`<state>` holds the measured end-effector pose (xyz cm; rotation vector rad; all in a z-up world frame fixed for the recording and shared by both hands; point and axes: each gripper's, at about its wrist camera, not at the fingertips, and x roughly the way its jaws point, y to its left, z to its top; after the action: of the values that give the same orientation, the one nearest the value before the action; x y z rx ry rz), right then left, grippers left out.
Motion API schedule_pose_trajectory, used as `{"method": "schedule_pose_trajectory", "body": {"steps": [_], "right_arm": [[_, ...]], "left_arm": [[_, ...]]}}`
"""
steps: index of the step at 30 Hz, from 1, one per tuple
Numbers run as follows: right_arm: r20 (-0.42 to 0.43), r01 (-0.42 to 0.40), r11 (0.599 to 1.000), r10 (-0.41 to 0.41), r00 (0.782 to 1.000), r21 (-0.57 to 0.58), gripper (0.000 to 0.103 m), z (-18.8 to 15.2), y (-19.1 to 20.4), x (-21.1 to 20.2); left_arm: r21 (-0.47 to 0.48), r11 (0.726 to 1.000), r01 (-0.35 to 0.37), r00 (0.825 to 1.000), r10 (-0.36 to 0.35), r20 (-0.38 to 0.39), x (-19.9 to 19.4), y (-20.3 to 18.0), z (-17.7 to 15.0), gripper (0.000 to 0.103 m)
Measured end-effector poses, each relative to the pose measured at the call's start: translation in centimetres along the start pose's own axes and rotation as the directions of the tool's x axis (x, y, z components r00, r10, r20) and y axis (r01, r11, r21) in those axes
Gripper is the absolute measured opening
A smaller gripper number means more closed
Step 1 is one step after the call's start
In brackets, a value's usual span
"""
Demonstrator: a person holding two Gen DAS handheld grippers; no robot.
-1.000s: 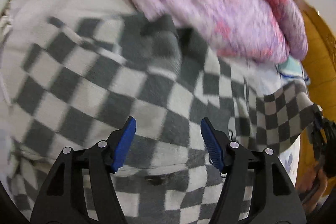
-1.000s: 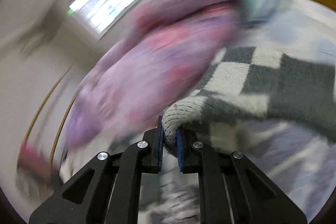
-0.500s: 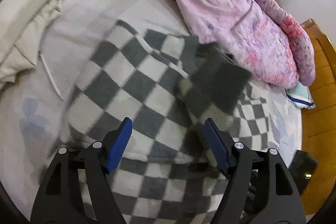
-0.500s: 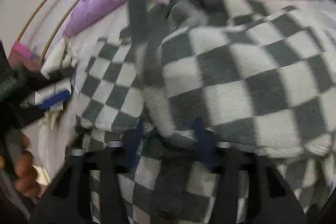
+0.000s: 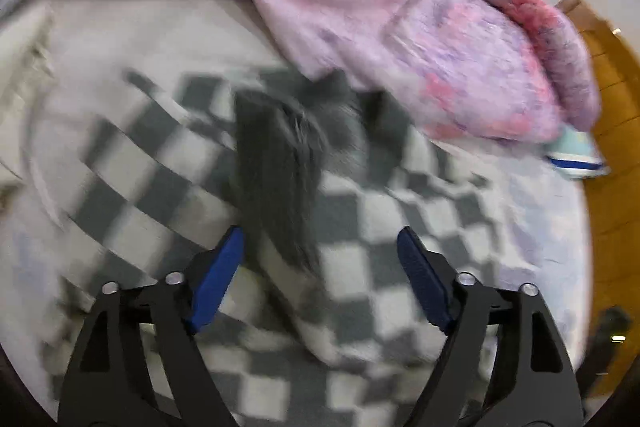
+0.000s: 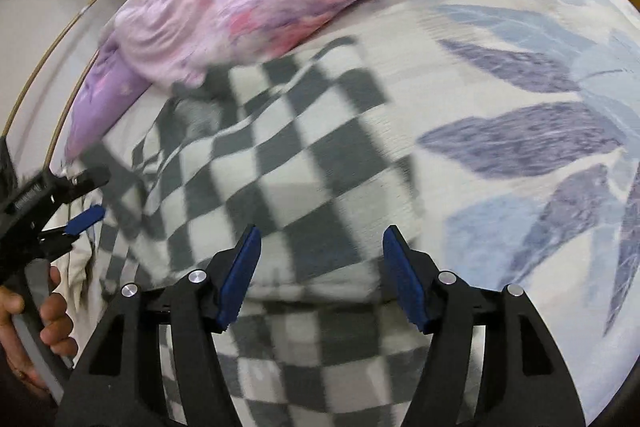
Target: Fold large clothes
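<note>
A grey and white checkered garment lies spread on the bed, with one part folded over itself and a dark grey strip across its middle; it also shows in the right wrist view. My left gripper is open and empty just above the garment's near part. My right gripper is open and empty over the garment's near folded edge. The left gripper also shows at the left edge of the right wrist view, held by a hand.
A pink and purple quilt is heaped along the far side of the bed, touching the garment's far edge. A cream cloth lies at the left. A small blue-striped pillow and a wooden headboard are at the right. The bedsheet has a leaf print.
My right gripper, shut on the garment's edge a second ago, has let go and now stands open. The garment's lifted part now lies folded over on the bed. Both cameras shifted.
</note>
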<state>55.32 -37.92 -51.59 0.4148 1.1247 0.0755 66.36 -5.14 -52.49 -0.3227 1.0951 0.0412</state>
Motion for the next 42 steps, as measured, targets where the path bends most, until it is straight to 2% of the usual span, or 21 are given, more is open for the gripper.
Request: {"method": "schedule_pose_trajectory", "body": {"steps": [1, 2, 3, 5, 7, 12, 15, 17, 18, 19, 22, 24, 26, 28, 30, 34, 37, 39, 40, 41, 42], "right_arm": [[0.001, 0.013, 1.0, -0.013, 1.0, 0.017, 0.061, 0.4, -0.7, 0.0], [0.0, 0.011, 1.0, -0.011, 1.0, 0.029, 0.061, 0.6, -1.3, 0.1], [0.0, 0.007, 0.999, -0.007, 1.0, 0.043, 0.061, 1.1, -1.8, 0.3], [0.007, 0.002, 0.998, -0.002, 1.0, 0.062, 0.061, 1.9, -2.4, 0.7], [0.021, -0.022, 0.996, 0.02, 1.0, 0.09, 0.061, 2.8, -2.8, 0.9], [0.019, -0.019, 0.997, 0.018, 1.0, 0.079, 0.061, 5.4, -2.3, 2.5], [-0.005, -0.028, 0.997, 0.029, 1.0, 0.074, 0.061, 6.5, -1.6, 4.2], [-0.025, -0.039, 0.997, 0.041, 0.999, 0.073, 0.061, 7.3, -1.1, 5.4], [-0.027, -0.04, 0.997, 0.042, 0.999, 0.071, 0.061, 7.6, -0.8, 5.7], [-0.031, -0.033, 0.997, 0.036, 0.999, 0.065, 0.061, 8.1, -0.6, 6.0], [-0.037, -0.031, 0.999, 0.032, 0.999, 0.034, 0.065, 9.6, 0.3, 7.1], [-0.046, -0.027, 0.999, 0.028, 0.999, 0.031, 0.066, 10.6, 0.6, 7.9], [-0.051, -0.027, 0.999, 0.03, 0.998, 0.044, 0.066, 11.7, 0.7, 8.7], [-0.067, -0.036, 0.995, 0.042, 0.997, 0.094, 0.066, 12.5, 0.4, 9.5], [-0.081, -0.055, 0.99, 0.066, 0.995, 0.129, 0.067, 13.3, 0.4, 10.3], [-0.113, -0.064, 0.982, 0.086, 0.99, 0.178, 0.07, 14.5, 0.6, 12.1], [-0.147, -0.08, 0.975, 0.112, 0.983, 0.207, 0.07, 15.0, 0.5, 14.1], [-0.164, -0.093, 0.961, 0.139, 0.977, 0.259, 0.07, 14.9, -0.3, 15.3], [-0.154, -0.104, 0.956, 0.151, 0.976, 0.274, 0.07, 14.8, -0.6, 15.5], [-0.139, -0.112, 0.958, 0.153, 0.978, 0.265, 0.054, 14.9, -0.6, 15.4], [-0.138, -0.117, 0.962, 0.154, 0.978, 0.245, 0.037, 14.8, -0.4, 15.4]], "left_arm": [[0.007, 1.0, -0.017, 1.0, 0.017, 0.014, -0.1, 0.6, 0.3, 0.045], [0.015, 0.999, -0.035, 0.999, 0.034, 0.024, -0.1, 1.3, 0.6, 0.012], [0.015, 0.998, -0.054, 0.998, 0.054, 0.014, -0.1, 2.7, 0.8, 0.01], [-0.018, 0.999, -0.042, 0.999, 0.042, 0.01, -0.5, 5.0, 0.9, 0.01], [-0.03, 0.998, -0.063, 0.998, 0.064, 0.03, -1.4, 7.4, 0.6, 0.01], [-0.102, 0.989, -0.106, 0.994, 0.105, -0.018, -0.8, 11.5, -1.0, 0.009], [-0.08, 0.987, -0.142, 0.987, 0.135, -0.081, 1.2, 12.7, -2.4, 0.01], [-0.107, 0.986, -0.125, 0.984, 0.109, -0.142, 2.5, 13.6, -3.0, 0.015], [-0.149, 0.985, -0.091, 0.987, 0.069, -0.146, 2.5, 14.2, -3.1, 0.015], [-0.172, 0.983, -0.07, 0.99, 0.047, -0.132, 2.1, 14.7, -3.0, 0.022], [-0.206, 0.976, -0.064, 0.998, 0.056, -0.042, -0.7, 15.7, -2.0, 0.077], [-0.185, 0.981, -0.055, 0.998, 0.056, 0.002, -2.0, 15.9, -0.8, 0.078], [-0.164, 0.984, -0.068, 0.998, 0.068, -0.009, -1.8, 16.1, 0.7, 0.078], [-0.149, 0.985, -0.092, 0.995, 0.085, -0.049, -0.3, 17.0, 2.5, 0.078], [-0.152, 0.985, -0.075, 0.991, 0.057, -0.117, 2.0, 17.6, 4.4, 0.078], [-0.128, 0.983, -0.13, 0.979, 0.106, -0.174, 6.0, 18.0, 7.2, 0.078], [-0.078, 0.987, -0.144, 0.974, 0.127, -0.188, 8.1, 17.5, 8.3, 0.078], [-0.021, 0.984, -0.177, 0.959, 0.167, -0.229, 9.7, 17.2, 8.0, 0.078], [-0.016, 0.984, -0.175, 0.962, 0.167, -0.217, 9.7, 17.2, 7.9, 0.078], [-0.018, 0.985, -0.171, 0.965, 0.164, -0.207, 9.7, 17.2, 7.9, 0.074], [-0.023, 0.99, -0.14, 0.973, 0.133, -0.188, 9.4, 17.2, 7.8, 0.065]]}}
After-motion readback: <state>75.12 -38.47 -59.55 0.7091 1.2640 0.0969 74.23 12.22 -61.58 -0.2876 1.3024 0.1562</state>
